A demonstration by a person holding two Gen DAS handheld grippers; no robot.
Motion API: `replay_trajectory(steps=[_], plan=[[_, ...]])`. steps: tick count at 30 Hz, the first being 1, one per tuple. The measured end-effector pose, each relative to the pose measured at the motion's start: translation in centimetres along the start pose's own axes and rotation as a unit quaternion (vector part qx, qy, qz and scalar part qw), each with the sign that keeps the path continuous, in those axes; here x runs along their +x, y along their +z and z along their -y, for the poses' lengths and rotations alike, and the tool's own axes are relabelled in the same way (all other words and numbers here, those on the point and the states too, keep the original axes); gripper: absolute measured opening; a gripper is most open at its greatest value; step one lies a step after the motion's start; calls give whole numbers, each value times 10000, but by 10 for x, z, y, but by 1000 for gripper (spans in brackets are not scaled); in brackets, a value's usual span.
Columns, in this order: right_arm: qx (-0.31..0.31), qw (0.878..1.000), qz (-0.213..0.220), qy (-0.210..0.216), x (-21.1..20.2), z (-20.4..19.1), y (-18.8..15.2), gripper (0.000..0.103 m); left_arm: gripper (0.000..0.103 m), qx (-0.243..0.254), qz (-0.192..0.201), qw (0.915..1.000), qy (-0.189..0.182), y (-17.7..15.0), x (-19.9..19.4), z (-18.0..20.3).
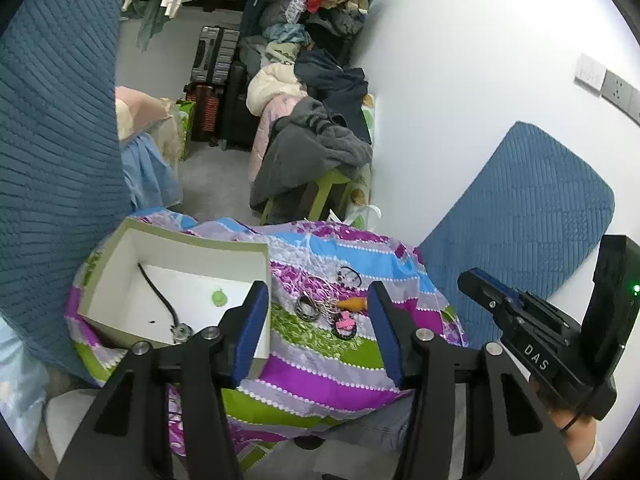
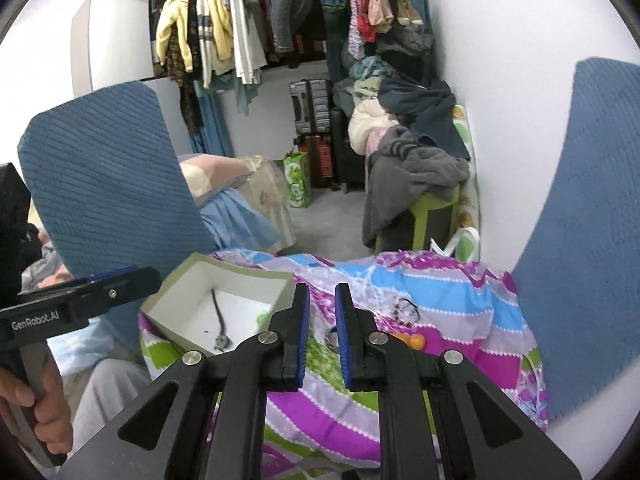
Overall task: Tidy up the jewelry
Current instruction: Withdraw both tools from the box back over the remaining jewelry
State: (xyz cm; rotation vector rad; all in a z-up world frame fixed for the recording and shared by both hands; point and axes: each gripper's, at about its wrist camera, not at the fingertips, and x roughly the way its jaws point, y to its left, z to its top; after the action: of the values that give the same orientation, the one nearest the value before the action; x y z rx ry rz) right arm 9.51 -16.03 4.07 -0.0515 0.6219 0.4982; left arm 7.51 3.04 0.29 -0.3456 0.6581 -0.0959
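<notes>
Two hand-held grippers hang above a lap draped in a striped purple, blue and green cloth (image 1: 320, 364), which serves as the working surface between two blue quilted cushions. At lower left of the left wrist view sits an open white box (image 1: 120, 272), its rim tilted on the soft cloth; inside it lie a dark cord necklace (image 1: 160, 300) with a metal pendant near the front wall and a small green piece (image 1: 219, 297) further right, apparently things already sorted in. Just right of the box, in the lower middle of that view, the rest of the jewelry is heaped together on the cloth: metal rings and chains (image 1: 314, 306), an orange piece (image 1: 353, 304), a pink piece (image 1: 346, 324) and a beaded bracelet (image 1: 350, 276) a little beyond. The left hand-held gripper (image 1: 318, 320) stands about half open with nothing between its pads, framing the heap as if lined up for a pick. The right hand-held gripper (image 2: 322, 336) has its jaws nearly closed, a narrow gap left and nothing in it, poised over the same heap at lower centre of its own view. My reading is that both are between pieces, the box kept close so each carry is short.
</notes>
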Motion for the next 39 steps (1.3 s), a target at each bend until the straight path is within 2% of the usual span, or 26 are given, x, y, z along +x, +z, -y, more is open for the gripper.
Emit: replay_trajectory(steps=[2,5,6,15,25,32,34,39], plan=[[8,10000,-33,-41,0,7,-8,12,57,-1,-53,10000,-20,-4,8,5],[79,9998,-143,-65,4,21,-21,12,71,77,-177,9998,-69,-9,22,14],[105,9998,-174,-76,5,25,-25,12,71,102,-185,9998,-52,-12,25,17],[453,9974,-432,-351,33,70,-65,12,71,220,-584,9980,-127,-40,71,35],[849,9928,-797,-275,91,102,-95,12,68,141,-818,9964,-194,-59,131,46],[1011,9887,-1111,-17,138,125,-97,14,63,65,-1070,9942,2,-68,187,37],[937,9887,-1169,-44,150,129,-96,26,63,54,-1143,9934,107,-70,200,33],[1010,9839,-1468,85,186,144,-97,28,63,-83,-1327,9901,453,-78,234,18]])
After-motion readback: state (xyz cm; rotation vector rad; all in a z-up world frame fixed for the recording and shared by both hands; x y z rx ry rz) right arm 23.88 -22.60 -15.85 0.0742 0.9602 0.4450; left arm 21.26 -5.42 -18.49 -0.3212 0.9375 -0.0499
